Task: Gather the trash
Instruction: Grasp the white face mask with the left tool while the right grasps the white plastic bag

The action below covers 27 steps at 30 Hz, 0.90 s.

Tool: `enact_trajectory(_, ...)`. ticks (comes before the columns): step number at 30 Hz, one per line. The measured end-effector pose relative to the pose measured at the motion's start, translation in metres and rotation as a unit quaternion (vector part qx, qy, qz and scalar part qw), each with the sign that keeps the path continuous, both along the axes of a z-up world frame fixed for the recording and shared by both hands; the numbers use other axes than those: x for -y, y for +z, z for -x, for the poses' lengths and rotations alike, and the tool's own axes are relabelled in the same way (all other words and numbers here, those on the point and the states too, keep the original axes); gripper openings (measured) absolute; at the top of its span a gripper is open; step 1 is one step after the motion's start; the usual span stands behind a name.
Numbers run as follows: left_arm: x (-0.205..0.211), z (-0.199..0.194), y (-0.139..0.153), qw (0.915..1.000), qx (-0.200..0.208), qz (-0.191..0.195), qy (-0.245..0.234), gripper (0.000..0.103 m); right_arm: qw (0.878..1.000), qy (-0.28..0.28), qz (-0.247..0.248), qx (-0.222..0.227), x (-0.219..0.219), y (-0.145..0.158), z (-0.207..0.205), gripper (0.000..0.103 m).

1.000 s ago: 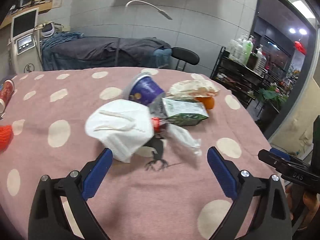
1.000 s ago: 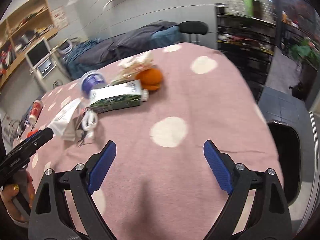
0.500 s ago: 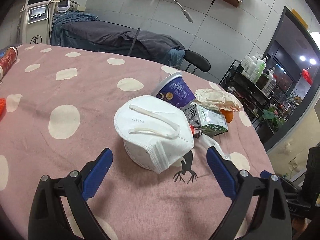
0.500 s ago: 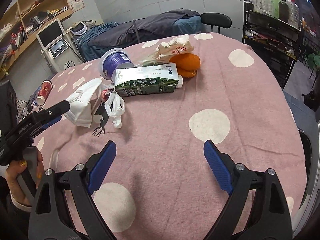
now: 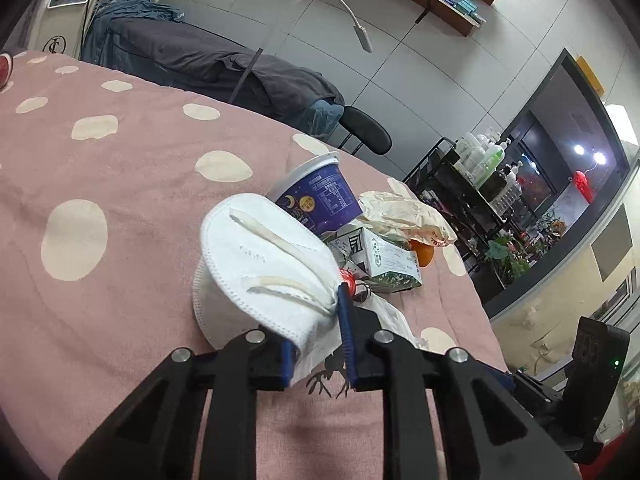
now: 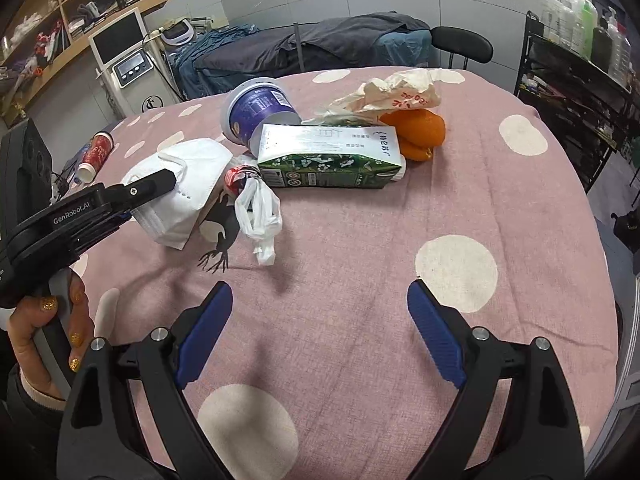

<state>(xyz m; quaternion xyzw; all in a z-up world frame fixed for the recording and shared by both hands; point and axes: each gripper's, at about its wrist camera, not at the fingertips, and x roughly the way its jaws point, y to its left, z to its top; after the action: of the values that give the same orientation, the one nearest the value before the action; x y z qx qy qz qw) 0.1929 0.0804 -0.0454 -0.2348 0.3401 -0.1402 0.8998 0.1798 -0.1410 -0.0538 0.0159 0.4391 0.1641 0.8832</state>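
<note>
A white face mask [image 5: 260,268] lies on the pink dotted table cloth [image 5: 120,208]. My left gripper [image 5: 316,336] is shut on the mask's near edge. The mask [image 6: 188,196] and the left gripper [image 6: 152,190] also show in the right wrist view. Behind the mask lie a purple cup [image 5: 320,200], a green and white carton [image 6: 328,156], a crumpled paper bag [image 6: 396,92], an orange [image 6: 420,136] and a small white plastic bag [image 6: 258,216]. My right gripper [image 6: 320,328] is open and empty above the cloth, in front of the pile.
A red tube [image 6: 96,152] lies at the table's far left edge. A black shelf rack with bottles [image 6: 580,48] stands right of the table. A massage bed [image 5: 208,64] and a black stool [image 5: 364,136] stand behind it.
My left gripper moved forward and closed on the near edge of the mask. My right gripper came nearer to the pile and stayed open.
</note>
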Motion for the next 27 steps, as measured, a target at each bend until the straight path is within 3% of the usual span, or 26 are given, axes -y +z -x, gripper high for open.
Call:
enact_trajectory(2, -0.003, 0.006, 0.003, 1.0, 0.007, 0.003, 0.002, 0.011, 1.0, 0.011, 0.004, 0.003, -0.007, 0.002, -0.003, 0.088)
enact_trajectory(12, -0.016, 0.045, 0.037, 0.9972, 0.06, -0.035, 0.027, 0.009, 0.993, 0.095, 0.051, 0.037, -0.059, 0.01, -0.027, 0.086)
enact_trajectory(15, -0.021, 0.056, 0.042, 0.9961, 0.066, -0.043, 0.04, 0.009, 0.989, 0.12, 0.071, 0.041, -0.076, 0.007, -0.04, 0.077)
enact_trajectory(24, -0.027, 0.067, 0.029, 0.9959, 0.049, -0.049, 0.058, 0.009, 0.974, 0.159, 0.158, 0.044, -0.119, -0.02, -0.078, 0.068)
enact_trajectory(27, -0.026, 0.068, 0.025, 0.9963, 0.043, -0.048, 0.056, 0.009, 0.974, 0.162, 0.154, 0.033, -0.121, -0.026, -0.085, 0.057)
